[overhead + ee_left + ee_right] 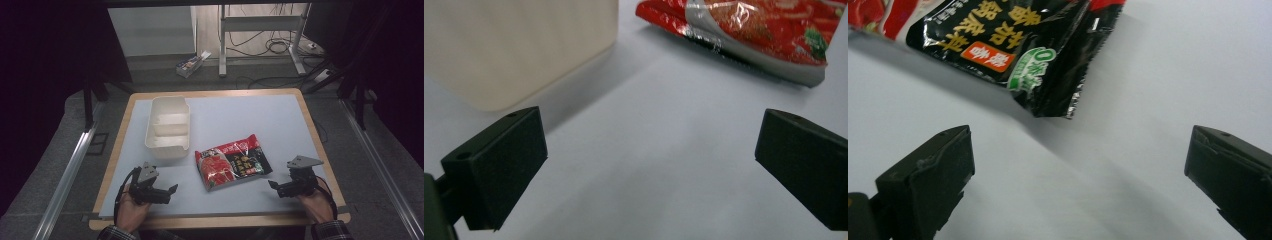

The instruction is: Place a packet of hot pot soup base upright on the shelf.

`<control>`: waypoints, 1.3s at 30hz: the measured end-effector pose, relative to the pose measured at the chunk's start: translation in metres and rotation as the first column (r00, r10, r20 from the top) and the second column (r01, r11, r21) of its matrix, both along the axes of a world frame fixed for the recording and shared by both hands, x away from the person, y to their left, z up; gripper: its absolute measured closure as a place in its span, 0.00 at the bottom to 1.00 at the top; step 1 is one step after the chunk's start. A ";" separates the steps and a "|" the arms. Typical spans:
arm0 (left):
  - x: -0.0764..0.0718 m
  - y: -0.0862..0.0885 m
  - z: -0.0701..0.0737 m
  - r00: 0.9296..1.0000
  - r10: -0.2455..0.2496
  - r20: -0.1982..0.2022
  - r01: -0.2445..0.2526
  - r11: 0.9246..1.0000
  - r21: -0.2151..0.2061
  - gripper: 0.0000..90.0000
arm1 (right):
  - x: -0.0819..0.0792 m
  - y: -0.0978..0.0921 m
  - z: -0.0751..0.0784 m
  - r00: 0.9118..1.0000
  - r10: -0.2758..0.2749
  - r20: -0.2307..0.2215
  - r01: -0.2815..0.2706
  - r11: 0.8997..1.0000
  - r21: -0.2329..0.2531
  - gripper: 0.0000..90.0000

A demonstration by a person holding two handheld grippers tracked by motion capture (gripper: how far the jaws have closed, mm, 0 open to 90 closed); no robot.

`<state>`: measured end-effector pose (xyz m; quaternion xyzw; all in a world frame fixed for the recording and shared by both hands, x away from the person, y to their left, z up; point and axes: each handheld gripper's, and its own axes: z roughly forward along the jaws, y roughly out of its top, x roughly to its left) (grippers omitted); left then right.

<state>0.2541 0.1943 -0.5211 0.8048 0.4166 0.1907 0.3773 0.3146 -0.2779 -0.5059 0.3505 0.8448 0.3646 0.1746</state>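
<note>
A dim room with cables on the floor lies behind my wood-edged table with its pale blue top (280, 120). On it, left of centre, stands a white rectangular plastic tub (168, 126). Just beside it, toward me and to the right, lies a flat red and black foil noodle packet (233, 161). My left gripper (170, 192) and right gripper (274, 186) rest near the front edge on either side of the packet, both spread wide, gripping nothing.
</note>
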 end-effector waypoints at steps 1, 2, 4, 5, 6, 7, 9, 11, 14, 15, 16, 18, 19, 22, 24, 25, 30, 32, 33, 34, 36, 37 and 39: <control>0.000 0.000 0.000 1.000 -0.005 -0.009 0.005 1.000 -0.003 0.00 | 0.001 -0.002 0.000 1.000 -0.002 -0.004 0.002 1.000 0.006 0.00; -0.001 0.000 -0.001 1.000 -0.012 -0.014 0.012 1.000 -0.009 0.01 | 0.002 -0.002 0.000 1.000 -0.002 -0.009 0.002 1.000 0.020 0.00; -0.001 0.000 -0.001 1.000 -0.015 -0.024 0.015 1.000 -0.011 0.01 | 0.003 -0.003 -0.001 1.000 -0.003 -0.014 0.003 1.000 0.018 0.00; -0.001 0.000 -0.001 1.000 -0.019 -0.023 0.018 1.000 -0.013 0.01 | 0.003 -0.002 -0.001 1.000 -0.002 -0.012 0.002 1.000 0.009 0.00; -0.001 0.000 -0.001 1.000 -0.018 -0.024 0.018 1.000 -0.014 0.01 | 0.003 -0.002 -0.001 1.000 0.000 -0.016 0.000 1.000 0.006 0.00; -0.001 0.000 -0.001 1.000 -0.014 -0.025 0.014 1.000 -0.009 0.01 | 0.004 -0.001 -0.002 1.000 0.002 -0.020 -0.002 1.000 -0.001 0.00; -0.001 0.000 -0.001 0.999 -0.021 -0.028 0.021 1.000 -0.003 0.00 | 0.003 0.001 -0.004 1.000 0.002 -0.019 -0.002 1.000 -0.013 0.00; -0.001 -0.002 -0.002 0.999 -0.022 -0.033 0.022 1.000 0.007 0.00 | 0.003 0.001 -0.004 1.000 0.005 -0.019 -0.005 1.000 -0.017 0.00; -0.002 -0.005 -0.001 0.999 -0.035 -0.028 0.036 0.999 0.035 0.00 | 0.003 0.003 -0.003 1.000 0.002 -0.018 -0.002 1.000 -0.008 0.00; -0.003 -0.005 0.000 0.999 -0.042 -0.027 0.042 0.999 0.027 0.00 | 0.002 0.003 -0.003 1.000 0.000 -0.020 0.000 1.000 -0.005 0.00; -0.003 -0.004 0.000 0.999 -0.044 -0.029 0.044 0.999 0.016 0.00 | 0.002 0.004 -0.003 1.000 0.003 -0.021 -0.003 1.000 0.001 0.00; -0.002 -0.003 0.001 0.999 -0.043 -0.032 0.042 0.999 -0.006 0.00 | 0.002 0.005 -0.003 1.000 0.006 -0.024 -0.006 1.000 0.001 0.00; -0.002 -0.002 0.000 0.999 -0.040 -0.037 0.040 0.999 -0.012 0.01 | 0.002 0.006 -0.003 1.000 0.009 -0.021 -0.009 1.000 -0.001 0.00; -0.001 -0.001 0.000 0.997 -0.049 -0.055 0.046 0.998 -0.044 0.04 | 0.001 0.008 -0.003 1.000 0.015 -0.016 -0.015 1.000 -0.003 0.00; -0.001 -0.002 0.001 0.996 -0.059 -0.060 0.055 0.996 -0.067 0.07 | 0.002 0.009 -0.003 1.000 0.018 -0.018 -0.018 1.000 -0.008 0.00; -0.001 -0.002 0.001 0.996 -0.059 -0.060 0.055 0.996 -0.067 0.08 | 0.002 0.009 -0.003 1.000 0.018 -0.018 -0.018 1.000 -0.008 0.00; 0.002 -0.012 0.012 0.997 -0.075 0.005 0.075 0.994 -0.077 0.24 | 0.002 0.010 -0.004 1.000 0.025 -0.011 -0.025 1.000 -0.014 0.00; 0.006 -0.014 0.013 0.993 -0.117 0.006 0.116 0.984 -0.136 0.29 | 0.002 0.011 -0.003 1.000 0.023 -0.003 -0.023 1.000 -0.013 0.00; 0.008 -0.016 0.013 0.993 -0.121 0.013 0.122 0.982 -0.145 0.31 | 0.002 0.010 -0.003 1.000 0.022 -0.002 -0.022 1.000 -0.012 0.00; 0.009 -0.017 0.013 0.992 -0.120 0.026 0.123 0.982 -0.141 0.33 | 0.003 0.010 -0.003 1.000 0.021 -0.001 -0.021 1.000 -0.012 0.00; 0.011 -0.020 0.013 0.993 -0.118 0.028 0.120 0.983 -0.138 0.35 | 0.003 0.010 -0.003 1.000 0.021 0.001 -0.021 1.000 -0.015 0.00; 0.013 -0.021 0.013 0.993 -0.116 0.031 0.120 0.983 -0.140 0.42 | 0.003 0.011 -0.003 1.000 0.021 0.000 -0.021 1.000 -0.013 0.00; 0.018 -0.025 0.013 0.992 -0.124 0.026 0.127 0.981 -0.149 0.47 | 0.003 0.011 -0.003 1.000 0.023 0.002 -0.023 1.000 -0.015 0.00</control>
